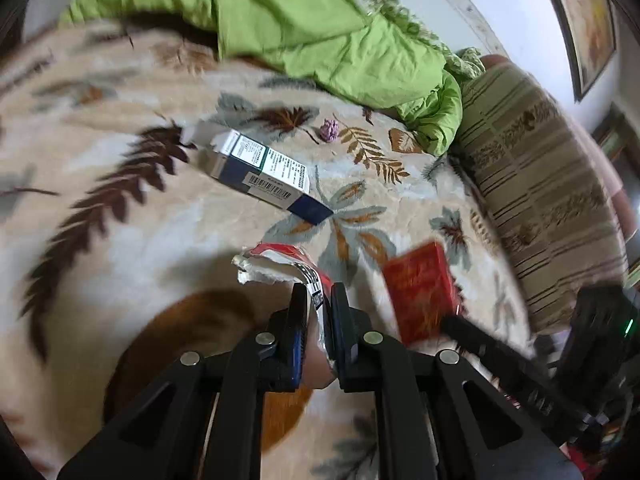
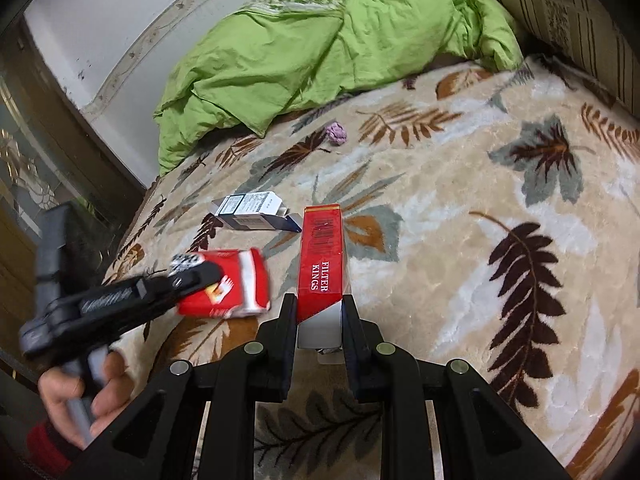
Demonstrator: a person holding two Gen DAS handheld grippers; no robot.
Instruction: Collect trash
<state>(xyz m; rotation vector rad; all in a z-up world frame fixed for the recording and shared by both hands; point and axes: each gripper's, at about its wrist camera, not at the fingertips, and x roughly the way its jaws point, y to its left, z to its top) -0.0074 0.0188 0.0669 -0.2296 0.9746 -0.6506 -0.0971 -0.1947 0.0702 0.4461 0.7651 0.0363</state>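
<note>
My left gripper (image 1: 318, 292) is shut on a torn red and white packet (image 1: 288, 266), held above the bed; the same packet (image 2: 232, 288) shows in the right wrist view with the left gripper (image 2: 200, 274) on it. My right gripper (image 2: 318, 300) is shut on a red "Filter Kings" cigarette box (image 2: 322, 256), which also shows in the left wrist view (image 1: 420, 288). A blue and white carton (image 1: 260, 172) lies on the blanket beyond both, also in the right wrist view (image 2: 256, 214). A small crumpled purple wad (image 1: 329, 130) lies farther back, seen too in the right view (image 2: 336, 132).
The bed carries a beige blanket with a leaf pattern (image 2: 460, 200). A green duvet (image 1: 304, 24) is bunched at the far side. A striped pillow (image 1: 536, 184) lies at the right. A dark cabinet (image 2: 36, 152) stands left of the bed.
</note>
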